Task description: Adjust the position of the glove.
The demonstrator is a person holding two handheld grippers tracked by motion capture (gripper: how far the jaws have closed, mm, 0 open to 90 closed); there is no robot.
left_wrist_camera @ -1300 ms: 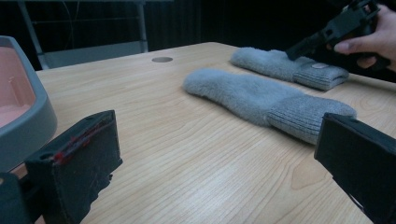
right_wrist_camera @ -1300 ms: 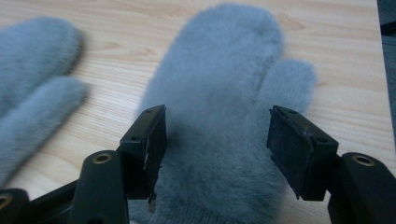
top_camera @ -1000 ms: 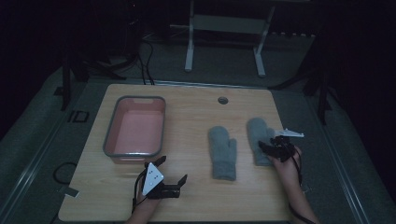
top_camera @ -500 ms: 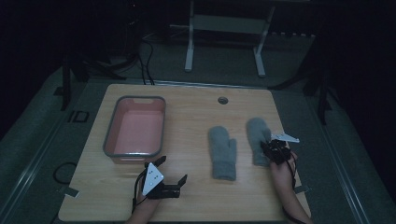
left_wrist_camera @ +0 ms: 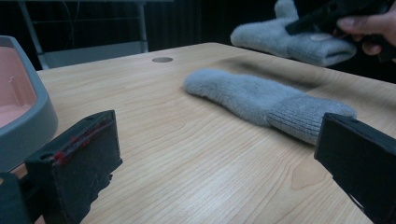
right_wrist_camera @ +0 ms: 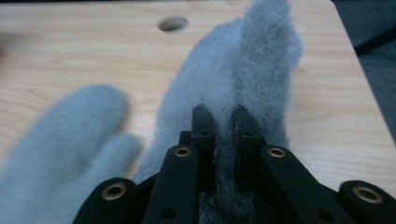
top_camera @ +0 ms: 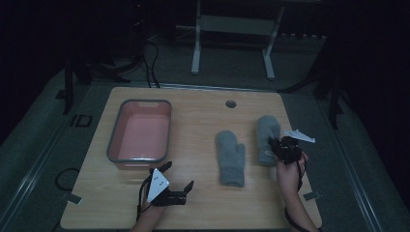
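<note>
The right gripper point(top_camera: 279, 149) has its two black jaws pressed in on the cuff end of the right-hand grey mitten point(top_camera: 267, 137). In the right gripper view a ridge of fuzzy grey wool stands up between the jaws, and the rest of that mitten point(right_wrist_camera: 243, 79) stretches away ahead of them toward the round hole point(right_wrist_camera: 172, 23) in the wooden table point(right_wrist_camera: 70, 56). The second grey mitten point(right_wrist_camera: 60, 154) is a blur just to the left of those jaws.

In the high view this second mitten point(top_camera: 230, 156) lies flat just left of the right gripper, apart from the pinched one, with its cuff toward the person.

The left gripper point(top_camera: 180, 177) sits low over the near part of the table point(top_camera: 203, 208) with its jaws spread wide and nothing between them. In the left gripper view the flat mitten point(left_wrist_camera: 266, 100) lies ahead and to the right of the jaws, its ribbed cuff close to the right jaw but not touching. Beyond it the other mitten point(left_wrist_camera: 294, 39) is lifted slightly, with the right hand point(left_wrist_camera: 369, 28) over it. The grey-rimmed pink tub point(left_wrist_camera: 21, 107) sits just left of the left jaw; from above, the tub point(top_camera: 140, 136) is just ahead of that gripper.

The floor left of the table carries dark marks that look like "ID" point(top_camera: 80, 121). I can read no writing on the mittens or the tub.
</note>
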